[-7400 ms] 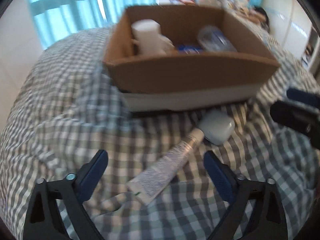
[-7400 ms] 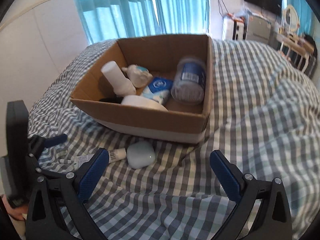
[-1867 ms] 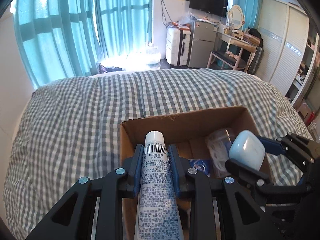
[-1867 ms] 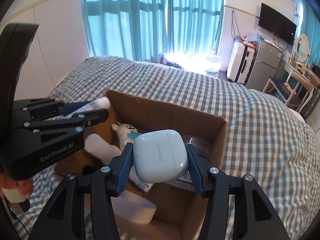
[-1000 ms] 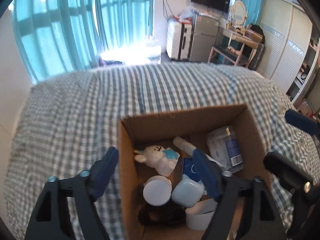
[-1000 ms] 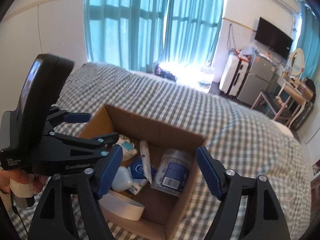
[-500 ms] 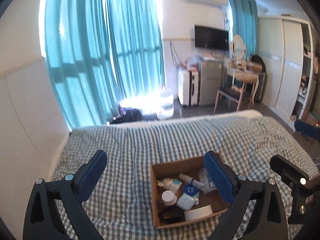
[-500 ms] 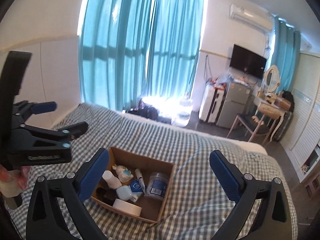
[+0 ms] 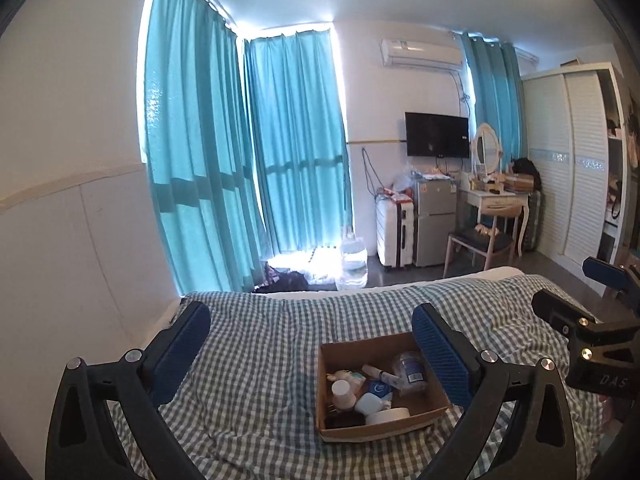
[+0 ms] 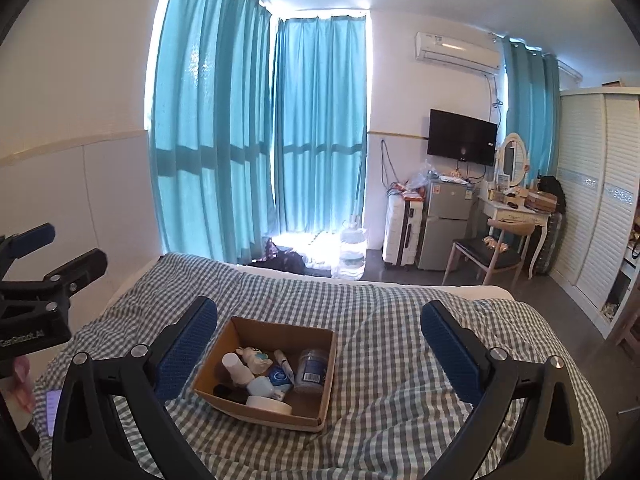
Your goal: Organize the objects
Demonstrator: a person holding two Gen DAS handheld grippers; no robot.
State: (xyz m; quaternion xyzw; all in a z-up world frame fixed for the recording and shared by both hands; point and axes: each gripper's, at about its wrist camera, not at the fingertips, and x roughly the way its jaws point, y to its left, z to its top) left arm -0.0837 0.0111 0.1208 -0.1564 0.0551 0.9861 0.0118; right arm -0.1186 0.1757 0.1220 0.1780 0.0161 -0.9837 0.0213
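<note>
Left gripper [image 9: 312,350]: black plastic frame with triangular cut-outs, silver screw heads at finger joints; fingers [image 9: 182,350] faced with ribbed blue pads. Right gripper [image 10: 318,350]: same black frame, silver screws, blue ribbed pads. White lettering printed on black bodies, partly readable. Hand [image 10: 20,384] seen only as blurred sliver.

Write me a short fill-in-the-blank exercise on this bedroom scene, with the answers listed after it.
1. The small items all lie inside a cardboard ____ on the bed.
2. The cover on the bed has a ____ pattern.
3. The left claw and the right claw both hold ____.
4. The round roll of white tape lies against the box's ____ wall, the one closest to the cameras.

Missing words: box; checked; nothing; near
</note>
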